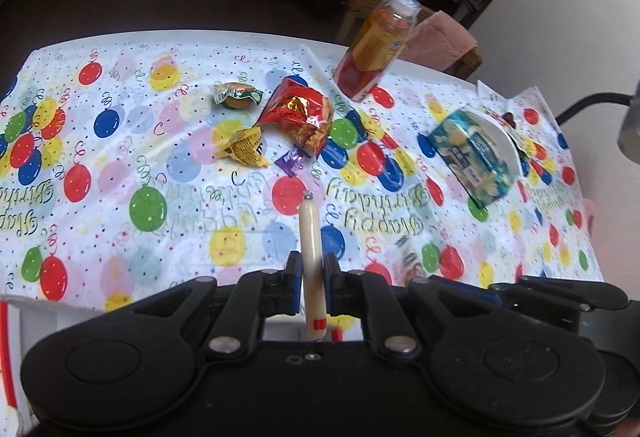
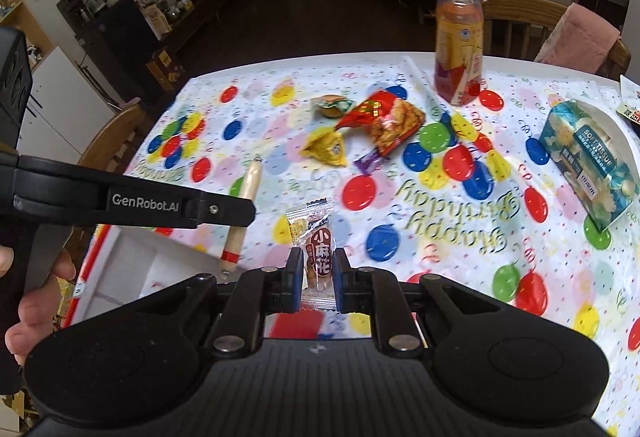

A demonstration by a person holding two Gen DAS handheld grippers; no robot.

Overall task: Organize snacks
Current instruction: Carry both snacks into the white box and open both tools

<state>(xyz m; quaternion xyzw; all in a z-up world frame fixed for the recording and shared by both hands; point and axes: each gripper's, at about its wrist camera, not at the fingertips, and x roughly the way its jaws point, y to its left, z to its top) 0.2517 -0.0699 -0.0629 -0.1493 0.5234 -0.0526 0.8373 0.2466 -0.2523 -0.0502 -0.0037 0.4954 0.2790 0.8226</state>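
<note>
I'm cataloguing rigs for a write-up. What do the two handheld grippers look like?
Both the left gripper and right gripper are matte black plastic, with two round lobes, silver pivot rivets and blue-padded fingers. The left one's side arm reads "GenRobot.AI" in white. No sleeve shows.

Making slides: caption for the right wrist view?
Right gripper holds a wrapped snack; left gripper holds a sausage stick.

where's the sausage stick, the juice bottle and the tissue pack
sausage stick [image 1: 309, 229], left wrist view, bare middle above the tongs
juice bottle [image 2: 458, 49], right wrist view, yellow label
tissue pack [image 2: 588, 165], right wrist view, printed top face
</note>
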